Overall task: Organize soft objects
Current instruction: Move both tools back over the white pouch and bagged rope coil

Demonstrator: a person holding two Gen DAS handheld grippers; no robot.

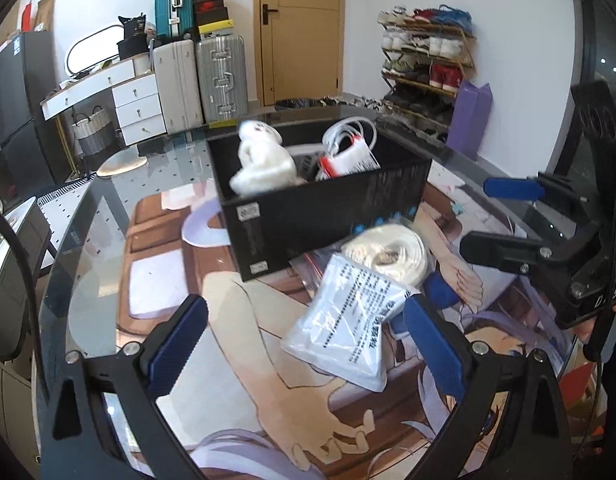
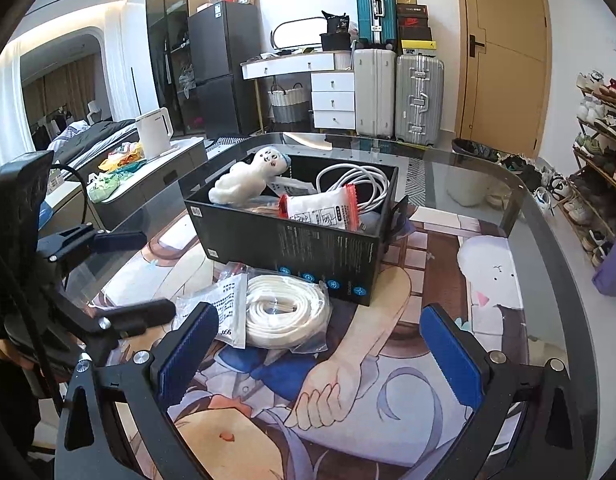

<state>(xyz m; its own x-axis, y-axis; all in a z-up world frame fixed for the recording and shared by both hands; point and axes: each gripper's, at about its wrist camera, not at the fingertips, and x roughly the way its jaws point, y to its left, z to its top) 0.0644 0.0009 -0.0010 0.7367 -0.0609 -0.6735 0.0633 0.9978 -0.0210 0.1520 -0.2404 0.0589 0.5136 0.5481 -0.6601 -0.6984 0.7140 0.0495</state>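
Both my left tongs and right tongs are wide and empty; flat packet and bagged strap coil lie just before the box, so I'd pinch the packet's middle, lift clear of its rim.

White plush in box; packets outside.

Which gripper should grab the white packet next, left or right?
Probably left. The left gripper is open with the white packet lying between its fingers. The right gripper is open too, but the packet sits off beside its left finger, near the bagged white strap.
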